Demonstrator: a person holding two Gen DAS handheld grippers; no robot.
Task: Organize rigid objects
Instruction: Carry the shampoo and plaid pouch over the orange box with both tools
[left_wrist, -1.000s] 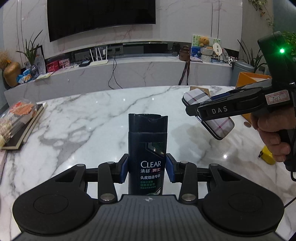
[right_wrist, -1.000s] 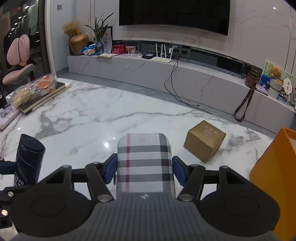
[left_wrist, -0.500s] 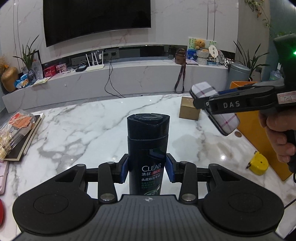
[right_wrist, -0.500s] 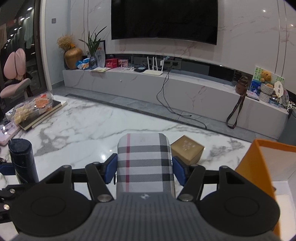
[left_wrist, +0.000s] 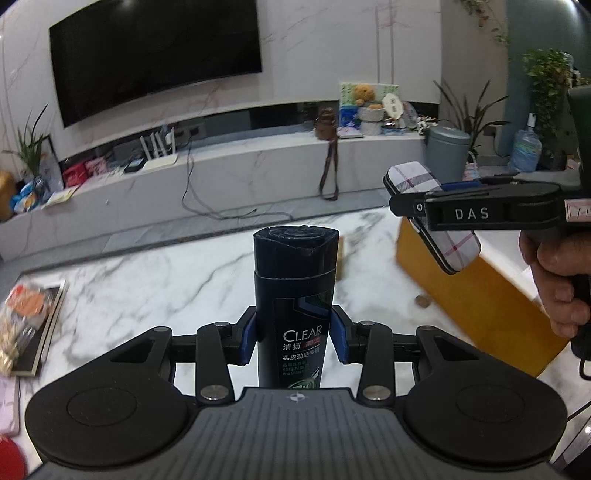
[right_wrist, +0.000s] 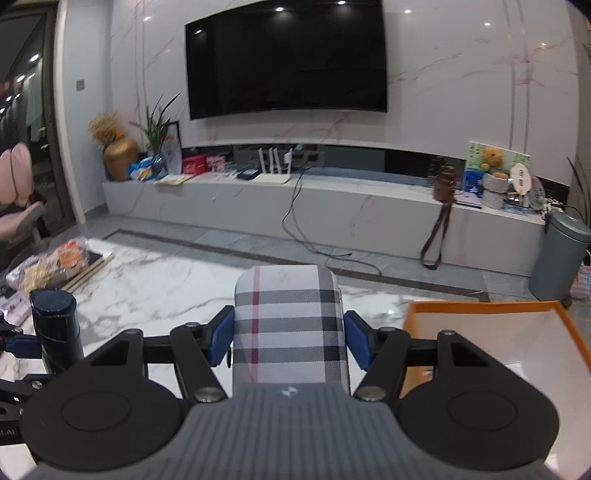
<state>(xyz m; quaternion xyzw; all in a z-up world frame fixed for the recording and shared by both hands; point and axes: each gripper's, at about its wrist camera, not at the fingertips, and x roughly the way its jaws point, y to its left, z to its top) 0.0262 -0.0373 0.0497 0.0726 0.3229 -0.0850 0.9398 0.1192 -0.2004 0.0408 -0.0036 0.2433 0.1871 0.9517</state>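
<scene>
My left gripper (left_wrist: 294, 339) is shut on a dark CLEAR shampoo bottle (left_wrist: 295, 291), held upright above the marble table (left_wrist: 155, 280). The bottle also shows at the left of the right wrist view (right_wrist: 55, 325). My right gripper (right_wrist: 288, 341) is shut on a plaid grey-and-white case (right_wrist: 290, 328) with a red stripe. In the left wrist view that case (left_wrist: 432, 214) hangs tilted above the near corner of an orange box (left_wrist: 476, 295). The orange box's open white inside (right_wrist: 491, 339) lies just right of the case.
A small brown box (left_wrist: 340, 254) is partly hidden behind the bottle. A small round brown object (left_wrist: 422, 301) lies beside the orange box. Snack packs on a dark tray (left_wrist: 26, 325) sit at the table's left edge. A low TV cabinet (right_wrist: 332, 218) runs behind.
Both grippers have risen and moved toward the orange box, holding their objects. The yellow item on the table has left the left wrist view. The box's open top now shows in the right view.
</scene>
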